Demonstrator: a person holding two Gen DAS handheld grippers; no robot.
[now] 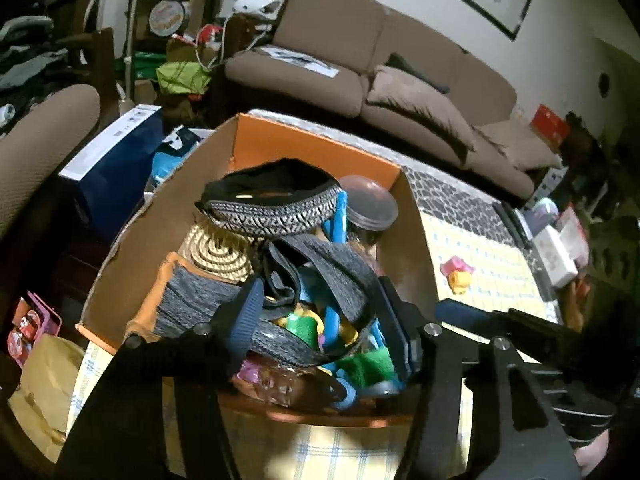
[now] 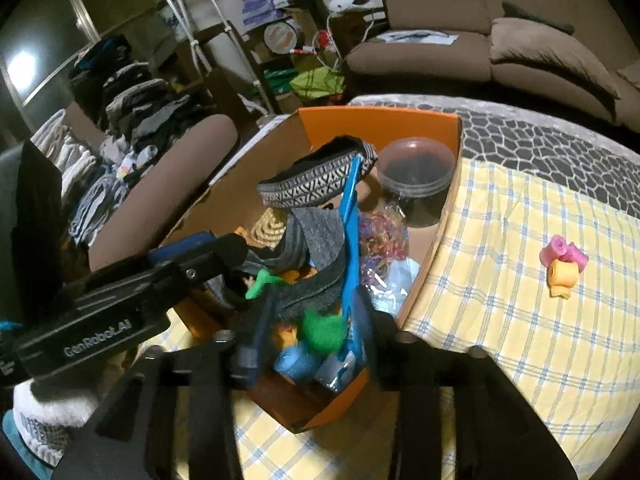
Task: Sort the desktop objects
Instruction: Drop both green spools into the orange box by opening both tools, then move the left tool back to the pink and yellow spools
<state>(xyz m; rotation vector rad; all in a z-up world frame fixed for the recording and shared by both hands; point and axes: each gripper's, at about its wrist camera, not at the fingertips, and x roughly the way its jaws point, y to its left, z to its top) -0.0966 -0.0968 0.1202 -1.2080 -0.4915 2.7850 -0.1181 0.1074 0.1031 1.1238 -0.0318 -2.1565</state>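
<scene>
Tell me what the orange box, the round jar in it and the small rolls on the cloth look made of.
Orange box: likely cardboard, matte; raw brown inner walls, thin cut edges.
Round jar: apparently clear, dark-tinted plastic, glossy; contents show through its wall.
Small rolls: pink and yellow, probably soft foam or fabric tape wound up; matte.

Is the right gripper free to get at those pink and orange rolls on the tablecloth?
Probably yes. The right gripper hovers open over the box; the rolls lie alone on the checked cloth to its right, nothing between.
</scene>
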